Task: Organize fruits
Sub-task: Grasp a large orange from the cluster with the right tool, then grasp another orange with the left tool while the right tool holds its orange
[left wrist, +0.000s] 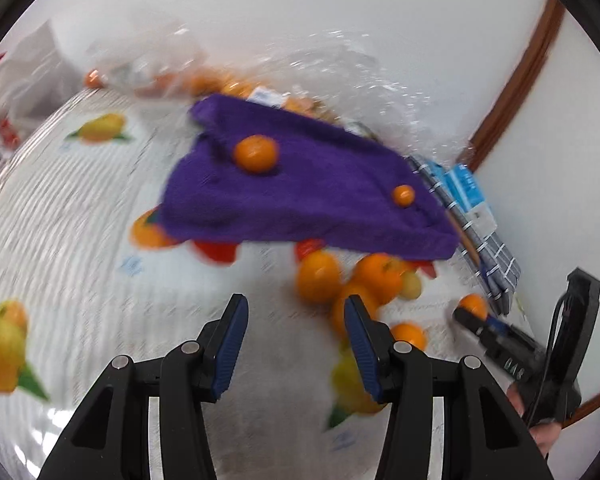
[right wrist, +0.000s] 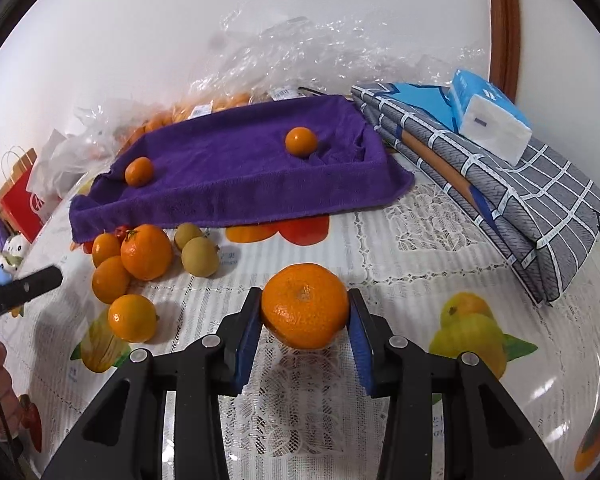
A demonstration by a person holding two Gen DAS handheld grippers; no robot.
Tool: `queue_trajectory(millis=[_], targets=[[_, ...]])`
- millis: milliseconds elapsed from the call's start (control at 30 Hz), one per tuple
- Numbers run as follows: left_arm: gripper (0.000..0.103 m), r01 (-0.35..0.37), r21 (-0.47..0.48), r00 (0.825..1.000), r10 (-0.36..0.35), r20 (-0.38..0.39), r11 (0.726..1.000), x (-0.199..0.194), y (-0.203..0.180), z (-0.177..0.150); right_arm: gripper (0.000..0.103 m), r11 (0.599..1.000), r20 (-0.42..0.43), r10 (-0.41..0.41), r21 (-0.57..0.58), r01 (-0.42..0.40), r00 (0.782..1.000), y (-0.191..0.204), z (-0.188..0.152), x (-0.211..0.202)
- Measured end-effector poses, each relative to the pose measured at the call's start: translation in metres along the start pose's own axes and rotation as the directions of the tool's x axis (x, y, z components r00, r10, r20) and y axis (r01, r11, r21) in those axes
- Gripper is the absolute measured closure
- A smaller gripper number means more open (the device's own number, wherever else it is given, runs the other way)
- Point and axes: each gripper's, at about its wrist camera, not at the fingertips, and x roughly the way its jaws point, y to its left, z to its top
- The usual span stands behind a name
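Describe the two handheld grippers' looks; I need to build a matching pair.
Left gripper and right gripper match: black plastic arms in angular, cut-out shapes, round silver pivot pins, and ribbed blue pads on the fingers. A black cable hangs along the right gripper's body. No sleeves show.

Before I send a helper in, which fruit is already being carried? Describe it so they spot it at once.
On the fruit-print tablecloth, in front of the purple towel, find the right hand-held gripper. Its blue pads clamp a large orange: the only fruit held, and bigger than the loose fruit at its left.
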Motion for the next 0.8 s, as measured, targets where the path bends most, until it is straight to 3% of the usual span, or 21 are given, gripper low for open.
queue_trajectory(millis=[167,333,400,567,700,800], targets=[[0.056,-0.023,0.026,1.000,0.023,-0.009,0.999,0.024,-0.019,0.011,0.062,1.000,0.005,0.003,0.015,-0.004,1.000,-0.002,0.000,-0.001],[0.065,0.000,-0.034,0.999,-0.001,-0.037,0.999,0.039,-0.014,0.015,0.062,1.000,0.017,0.015,0.013,-0.015,1.000,-0.001,-0.001,-0.004],[0.073,-0.005,-0.040,0.998,0.003,-0.055,0.999,0.044,-0.014,0.015,0.062,1.000,0.014,0.020,0.016,-0.020,1.000,-0.002,-0.001,-0.003],[0.074,-0.001,-0.051,0.999,-0.001,-0.034,0.999,0.033,-0.007,0.014,0.062,0.999,0.017,0.025,0.025,-0.026,1.000,-0.003,-0.001,-0.004],[0.074,-0.091,-0.038,0.994,0.089,-0.058,0.995,0.019,0.002,0.009,0.062,0.999,0.014,0.023,0.024,-0.023,1.000,-0.002,-0.001,-0.003],[0.071,-0.102,-0.013,0.993,0.101,-0.067,0.995,0.018,0.007,0.004,0.062,1.000,0.003,0.024,0.009,-0.024,1.000,0.001,0.000,0.000]])
